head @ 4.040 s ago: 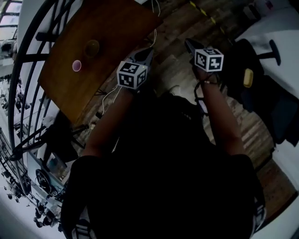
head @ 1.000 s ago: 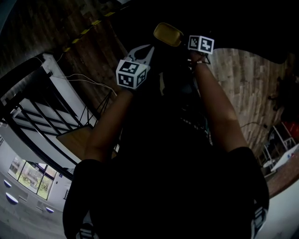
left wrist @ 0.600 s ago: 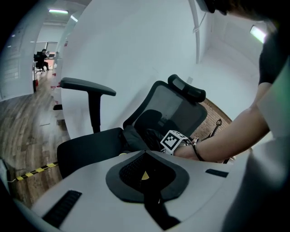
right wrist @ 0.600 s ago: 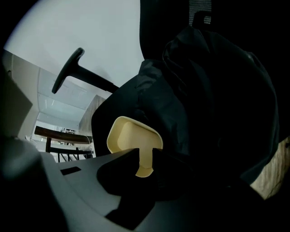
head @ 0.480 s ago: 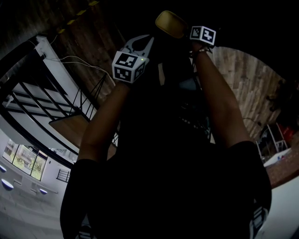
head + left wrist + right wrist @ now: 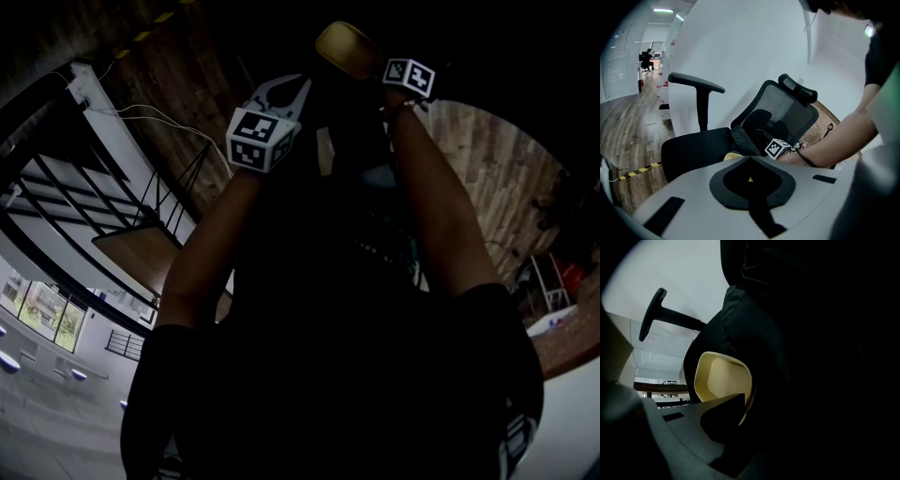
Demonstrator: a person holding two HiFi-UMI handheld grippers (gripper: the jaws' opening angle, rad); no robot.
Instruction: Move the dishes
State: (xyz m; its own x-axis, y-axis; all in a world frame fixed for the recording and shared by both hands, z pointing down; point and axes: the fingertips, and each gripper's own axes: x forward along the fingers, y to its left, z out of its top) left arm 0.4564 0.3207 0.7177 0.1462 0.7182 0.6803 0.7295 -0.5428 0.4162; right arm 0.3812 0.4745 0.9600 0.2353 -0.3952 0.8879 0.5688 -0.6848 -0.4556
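Where the left gripper view looks out, a black office chair (image 6: pixel 693 150) fills the middle of the frame, with its mesh back to the right and one armrest standing up at the left. Across the right half of that frame the person's right arm (image 6: pixel 834 140) extends over the chair's seat. The yellow dish (image 6: pixel 719 378) sits centre-left in the right gripper view, tilted so its pale hollow faces the camera, with dark cloth (image 6: pixel 754 324) behind it. In the head view it shows at the top centre, just left of a marker cube (image 6: pixel 408 78). The right gripper (image 6: pixel 742 401) is clamped on the dish's rim: one grey jaw lies against the lower edge, while the other is lost in the dark. The left gripper (image 6: pixel 750 158), in the lower middle of its own view, has its jaws closed tip to tip. Only a sliver of the dish shows just above its left jaw.
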